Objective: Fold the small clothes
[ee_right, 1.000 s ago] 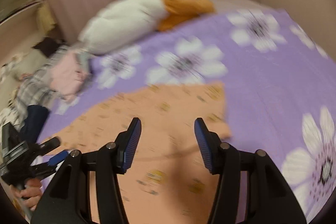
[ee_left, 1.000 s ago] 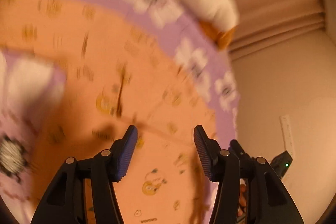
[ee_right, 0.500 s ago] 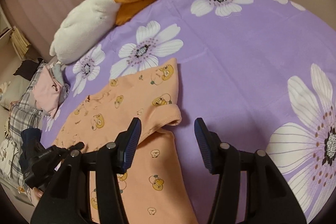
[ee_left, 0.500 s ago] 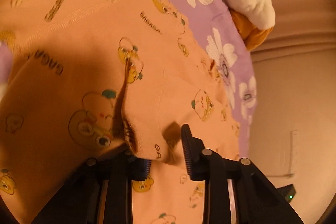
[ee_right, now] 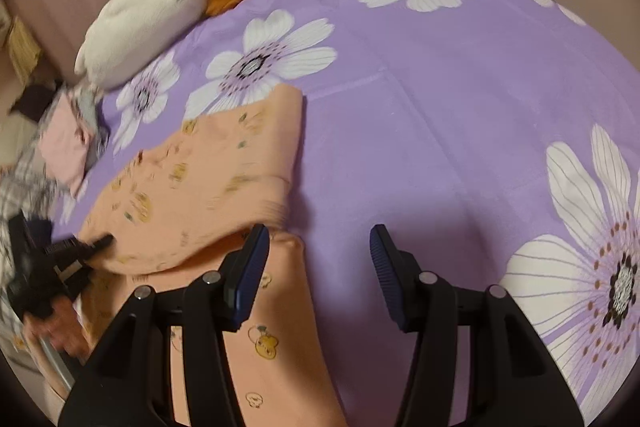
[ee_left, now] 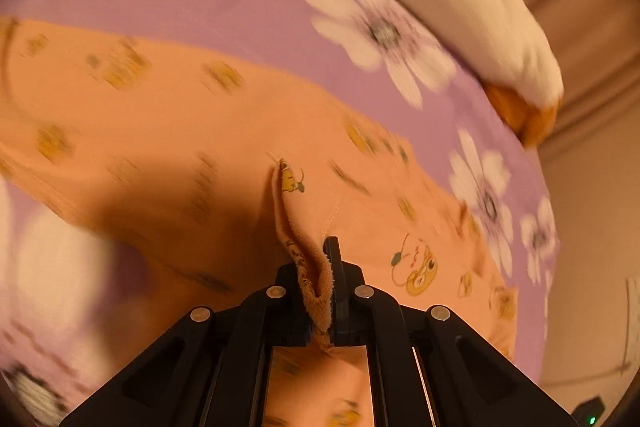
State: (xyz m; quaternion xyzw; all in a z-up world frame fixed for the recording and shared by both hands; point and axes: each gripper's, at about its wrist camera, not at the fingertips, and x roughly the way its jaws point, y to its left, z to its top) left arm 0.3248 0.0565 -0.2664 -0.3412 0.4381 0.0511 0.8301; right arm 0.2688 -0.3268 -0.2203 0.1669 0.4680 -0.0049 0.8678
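Observation:
A small orange garment with yellow cartoon prints lies on the purple flowered bedsheet. My left gripper is shut on a fold of its hem and lifts that edge. In the right wrist view the garment lies left of centre, partly folded over itself, and the left gripper pinches its left edge. My right gripper is open and empty, above the garment's right edge and the sheet.
A white and orange plush toy lies at the back of the bed. A pile of pink, grey and plaid clothes sits at the left. Curtains hang behind the bed.
My left gripper has closed on the garment's hem and pulled it up. The garment's upper part now lies folded over its lower part. The right gripper stays open.

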